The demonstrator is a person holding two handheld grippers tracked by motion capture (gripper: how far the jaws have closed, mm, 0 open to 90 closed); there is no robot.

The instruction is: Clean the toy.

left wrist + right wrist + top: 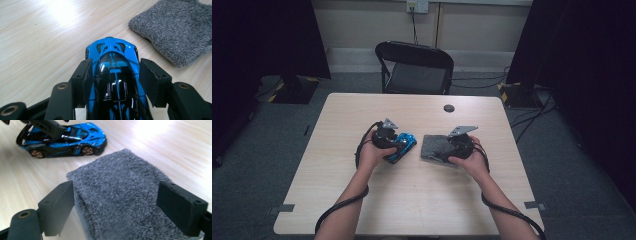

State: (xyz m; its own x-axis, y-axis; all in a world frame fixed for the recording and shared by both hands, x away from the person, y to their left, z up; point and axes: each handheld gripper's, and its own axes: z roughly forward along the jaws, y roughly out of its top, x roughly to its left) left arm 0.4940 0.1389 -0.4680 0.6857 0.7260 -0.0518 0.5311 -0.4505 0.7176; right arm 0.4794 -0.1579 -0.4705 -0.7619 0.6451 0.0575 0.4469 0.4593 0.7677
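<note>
A blue and black toy car (408, 141) stands on the wooden table (362, 200) left of centre. My left gripper (115, 72) straddles it from behind, and both pads (87, 75) press on the car's (112, 50) flanks. Right of the car lies a folded grey cloth (434, 146). My right gripper (116, 202) hovers low over the cloth (120, 177), jaws wide apart, with the cloth under and between them and the left pad (60, 202) at its edge. Farther off in the right gripper view is the car (82, 137), with a jaw of the left gripper (47, 126) on it.
A small black round disc (449, 108) lies at the table's far side. A black folding chair (414, 67) stands beyond the far edge. Dark curtains hang at both sides, and cables run over the floor at the right.
</note>
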